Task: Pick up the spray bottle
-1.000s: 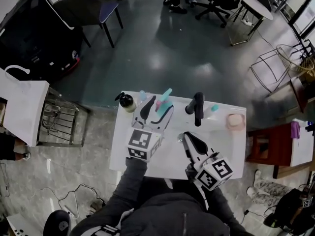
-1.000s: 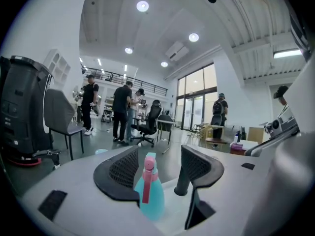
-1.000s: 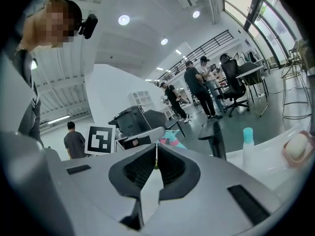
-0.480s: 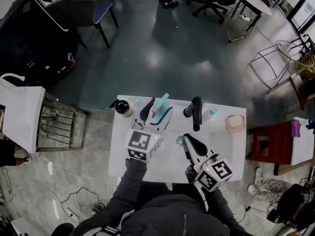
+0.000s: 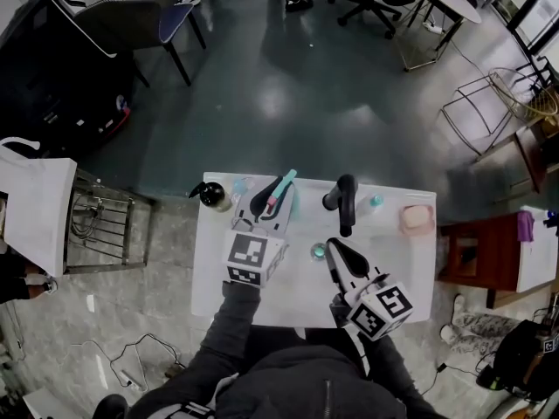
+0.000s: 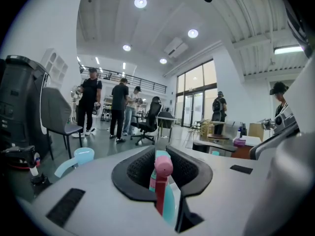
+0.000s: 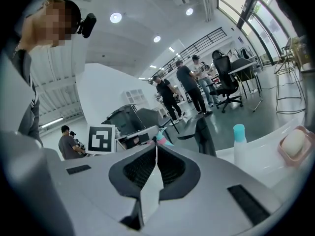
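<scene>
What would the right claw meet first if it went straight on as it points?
Probably the spray bottle, on which the left claw has just been closing: its pink and teal top shows just past the right claw. Depth is unclear.

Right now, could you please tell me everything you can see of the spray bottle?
The spray bottle is teal plastic with a pink trigger head and teal nozzle. It stands near the far edge of the white table, between the jaws of the left gripper, which have just been closing and press on it.
</scene>
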### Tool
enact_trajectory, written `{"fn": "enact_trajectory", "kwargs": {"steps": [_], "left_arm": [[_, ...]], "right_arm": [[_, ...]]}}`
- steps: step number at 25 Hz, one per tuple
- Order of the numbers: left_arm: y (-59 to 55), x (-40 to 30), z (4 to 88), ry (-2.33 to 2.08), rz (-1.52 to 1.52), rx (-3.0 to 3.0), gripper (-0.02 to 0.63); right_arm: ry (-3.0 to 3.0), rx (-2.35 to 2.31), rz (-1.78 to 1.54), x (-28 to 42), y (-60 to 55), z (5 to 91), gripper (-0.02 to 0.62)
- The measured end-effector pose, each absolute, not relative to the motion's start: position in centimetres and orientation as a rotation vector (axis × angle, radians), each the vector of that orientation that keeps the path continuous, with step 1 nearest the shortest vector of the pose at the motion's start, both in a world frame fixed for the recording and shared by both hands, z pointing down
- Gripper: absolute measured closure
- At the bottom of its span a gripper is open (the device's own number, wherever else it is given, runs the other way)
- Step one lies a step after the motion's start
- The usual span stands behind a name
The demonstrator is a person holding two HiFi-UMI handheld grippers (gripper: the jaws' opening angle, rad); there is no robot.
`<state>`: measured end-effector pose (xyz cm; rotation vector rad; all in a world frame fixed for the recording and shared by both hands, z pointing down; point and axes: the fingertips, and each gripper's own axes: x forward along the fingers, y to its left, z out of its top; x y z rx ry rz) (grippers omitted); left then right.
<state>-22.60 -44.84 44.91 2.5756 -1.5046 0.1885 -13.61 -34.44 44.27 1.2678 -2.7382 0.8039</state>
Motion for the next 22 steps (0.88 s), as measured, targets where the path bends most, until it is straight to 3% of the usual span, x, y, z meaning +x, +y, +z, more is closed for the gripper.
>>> {"fn": "enact_trajectory", "kwargs": {"steps": [22], "left_arm": [[-44.0, -22.2, 43.7, -1.533, 0.144, 2.552, 0.540]], "right_arm": [[-2.766, 1.264, 0.791, -12.2, -34.0, 43.5, 0.580]]}}
